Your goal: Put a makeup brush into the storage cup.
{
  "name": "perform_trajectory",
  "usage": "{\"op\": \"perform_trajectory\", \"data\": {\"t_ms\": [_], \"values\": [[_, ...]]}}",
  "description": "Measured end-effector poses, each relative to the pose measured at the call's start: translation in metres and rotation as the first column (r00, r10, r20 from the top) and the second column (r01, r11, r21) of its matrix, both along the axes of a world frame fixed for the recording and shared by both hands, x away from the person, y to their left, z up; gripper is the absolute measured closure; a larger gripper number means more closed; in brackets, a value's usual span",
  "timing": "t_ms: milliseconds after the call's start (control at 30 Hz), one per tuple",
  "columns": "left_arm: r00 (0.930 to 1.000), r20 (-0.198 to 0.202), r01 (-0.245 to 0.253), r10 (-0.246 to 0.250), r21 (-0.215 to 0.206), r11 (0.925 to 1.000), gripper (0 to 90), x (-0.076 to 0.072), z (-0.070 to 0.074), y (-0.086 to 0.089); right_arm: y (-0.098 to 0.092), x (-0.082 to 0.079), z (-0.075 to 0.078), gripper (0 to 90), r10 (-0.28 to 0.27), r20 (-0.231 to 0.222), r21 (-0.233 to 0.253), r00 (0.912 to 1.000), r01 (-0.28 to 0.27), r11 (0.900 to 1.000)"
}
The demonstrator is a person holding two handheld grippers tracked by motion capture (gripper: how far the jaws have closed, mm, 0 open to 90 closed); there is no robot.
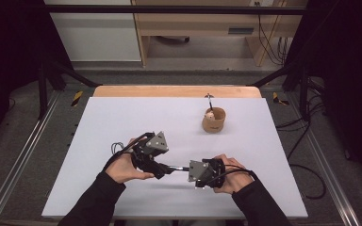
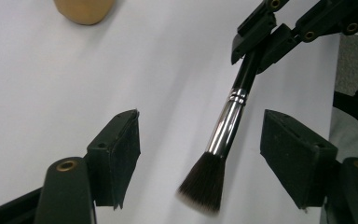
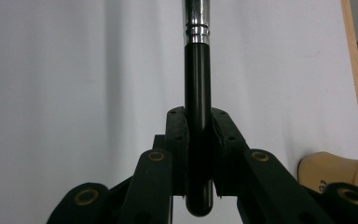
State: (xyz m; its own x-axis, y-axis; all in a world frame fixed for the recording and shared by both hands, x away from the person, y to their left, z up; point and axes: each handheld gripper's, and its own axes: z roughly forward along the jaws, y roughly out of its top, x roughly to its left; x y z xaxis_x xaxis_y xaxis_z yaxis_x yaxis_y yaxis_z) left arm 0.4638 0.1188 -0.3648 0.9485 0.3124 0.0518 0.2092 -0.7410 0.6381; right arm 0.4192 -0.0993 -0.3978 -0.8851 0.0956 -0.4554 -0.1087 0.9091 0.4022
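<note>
We count two grippers, one brush, one wooden cup, one table. The right gripper (image 1: 192,170) sits near the front middle of the white table (image 1: 122,117), held in the person's right hand (image 1: 231,176), and its jaws are clamped on the black handle of the makeup brush (image 3: 198,107); in the right gripper view the handle runs straight up between the two pads, with its rounded end poking out below them and the chrome ferrule at the top of frame. The left gripper (image 2: 200,144) is in the left hand (image 1: 122,167), just to the left of the right one, and its jaws stand wide apart with nothing gripped. In the left gripper view we see the brush (image 2: 223,135) hanging tilted between those two open jaws, bristle head down and dark, touching neither pad (image 2: 121,144) as far as we can tell; whether the bristles touch the table we cannot tell. In the high view the brush (image 1: 176,166) bridges the short gap between the two grippers. One wooden cup (image 1: 214,119) stands upright toward the far right of the table, well apart from both grippers, with one thin dark-handled item (image 1: 209,99) sticking up from it; what it is we cannot tell. The cup's edge also shows at bottom right of the right gripper view (image 3: 335,170).
</note>
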Motion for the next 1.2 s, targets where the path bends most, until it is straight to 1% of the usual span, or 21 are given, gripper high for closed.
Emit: {"op": "perform_trajectory", "data": {"t_ms": [67, 100, 133, 167, 233, 267, 333, 467, 500, 533, 600, 667, 700, 767, 867, 900, 933, 1033, 1067, 1133, 1200], "values": [[0.9998, 0.005, -0.017, 0.017, -0.009, 0.9998, 23.8, 0.001, 0.001, 0.004, -0.002, -0.001, -0.001, 79.3, -0.02, -0.003, 0.01, 0.9998, 0.02, 1.0], [0.9996, 0.009, -0.028, 0.028, -0.017, 0.9995, 23.3, 0.001, 0.001, 0.006, -0.003, 0.0, 0.0, 79.3, -0.014, 0.002, 0.004, 0.9999, 0.014, 1.0], [0.9991, 0.012, -0.039, 0.04, -0.032, 0.9987, 22.5, 0.002, 0.001, 0.009, -0.004, 0.0, -0.001, 79.3, -0.019, 0.005, 0.011, 0.9998, 0.019, 1.0], [0.9989, 0.012, -0.044, 0.045, -0.041, 0.9981, 21.9, 0.002, 0.001, 0.01, -0.005, 0.0, -0.001, 79.3, -0.032, -0.005, 0.018, 0.9995, 0.032, 0.999], [0.9979, 0.014, -0.062, 0.063, -0.061, 0.9962, 21.1, 0.002, 0.001, 0.015, -0.007, 0.0, -0.001, 79.3, -0.047, -0.01, 0.026, 0.9988, 0.048, 0.999], [0.9973, 0.016, -0.07, 0.071, -0.07, 0.9951, 20.5, 0.002, 0.001, 0.017, -0.01, 0.001, 0.0, 79.3, -0.033, 0.0, 0.011, 0.9995, 0.033, 0.999], [0.9959, 0.013, -0.088, 0.09, -0.09, 0.9921, 19.0, 0.002, 0.0, 0.021, -0.012, 0.002, 0.0, 79.3, -0.052, -0.005, 0.023, 0.9987, 0.052, 0.998], [0.9943, 0.017, -0.103, 0.105, -0.114, 0.9882, 17.4, 0.001, -0.002, 0.028, -0.017, 0.002, -0.002, 79.3, -0.088, -0.011, 0.044, 0.9961, 0.088, 0.995], [0.9937, 0.019, -0.107, 0.11, -0.118, 0.9872, 17.1, 0.0, -0.002, 0.029, -0.018, 0.002, -0.002, 79.3, -0.083, -0.007, 0.045, 0.9965, 0.083, 0.996], [0.9928, 0.016, -0.116, 0.119, -0.135, 0.984, 16.6, -0.001, -0.004, 0.03, -0.019, 0.002, -0.002, 79.3, -0.1, -0.015, 0.052, 0.9949, 0.101, 0.994], [0.9925, 0.02, -0.116, 0.121, -0.145, 0.9825, 16.5, -0.002, -0.005, 0.034, -0.021, 0.002, -0.003, 79.3, -0.094, -0.013, 0.054, 0.9955, 0.094, 0.994], [0.9902, 0.013, -0.135, 0.139, -0.173, 0.9757, 16.4, -0.003, -0.007, 0.035, -0.023, 0.002, -0.004, 79.3, -0.097, -0.016, 0.059, 0.9952, 0.097, 0.994], [0.9893, 0.013, -0.141, 0.145, -0.182, 0.9732, 16.5, -0.004, -0.008, 0.037, -0.024, 0.001, -0.005, 79.3, -0.11, -0.022, 0.071, 0.9937, 0.111, 0.991], [0.9878, 0.017, -0.149, 0.155, -0.189, 0.9707, 16.3, -0.005, -0.01, 0.039, -0.027, 0.001, -0.006, 79.3, -0.124, -0.027, 0.083, 0.9919, 0.126, 0.989], [0.9848, 0.016, -0.166, 0.173, -0.209, 0.9636, 15.9, -0.006, -0.012, 0.043, -0.031, 0.002, -0.007, 79.3, -0.133, -0.036, 0.091, 0.9905, 0.135, 0.987], [0.9838, 0.017, -0.171, 0.179, -0.217, 0.9611, 15.6, -0.007, -0.012, 0.044, -0.033, 0.002, -0.007, 79.3, -0.137, -0.048, 0.089, 0.9895, 0.141, 0.986], [0.9829, 0.016, -0.175, 0.184, -0.223, 0.9588, 15.5, -0.007, -0.013, 0.044, -0.034, 0.002, -0.008, 79.3, -0.146, -0.042, 0.102, 0.9884, 0.149, 0.983], [0.9809, 0.021, -0.183, 0.194, -0.236, 0.9543, 15.4, -0.01, -0.015, 0.047, -0.036, 0.001, -0.01, 79.3, -0.154, -0.046, 0.101, 0.987, 0.158, 0.982], [0.9799, 0.025, -0.187, 0.198, -0.237, 0.9533, 15.4, -0.01, -0.016, 0.048, -0.037, 0.002, -0.01, 79.3, -0.151, -0.058, 0.101, 0.9869, 0.156, 0.983], [0.9771, 0.024, -0.199, 0.211, -0.254, 0.9465, 15.5, -0.012, -0.017, 0.05, -0.039, 0.001, -0.011, 79.3, -0.162, -0.064, 0.111, 0.9847, 0.168, 0.98], [0.9741, 0.028, -0.209, 0.224, -0.266, 0.941, 15.5, -0.012, -0.019, 0.052, -0.04, 0.001, -0.012, 79.3, -0.173, -0.06, 0.129, 0.9831, 0.18, 0.975]]}}
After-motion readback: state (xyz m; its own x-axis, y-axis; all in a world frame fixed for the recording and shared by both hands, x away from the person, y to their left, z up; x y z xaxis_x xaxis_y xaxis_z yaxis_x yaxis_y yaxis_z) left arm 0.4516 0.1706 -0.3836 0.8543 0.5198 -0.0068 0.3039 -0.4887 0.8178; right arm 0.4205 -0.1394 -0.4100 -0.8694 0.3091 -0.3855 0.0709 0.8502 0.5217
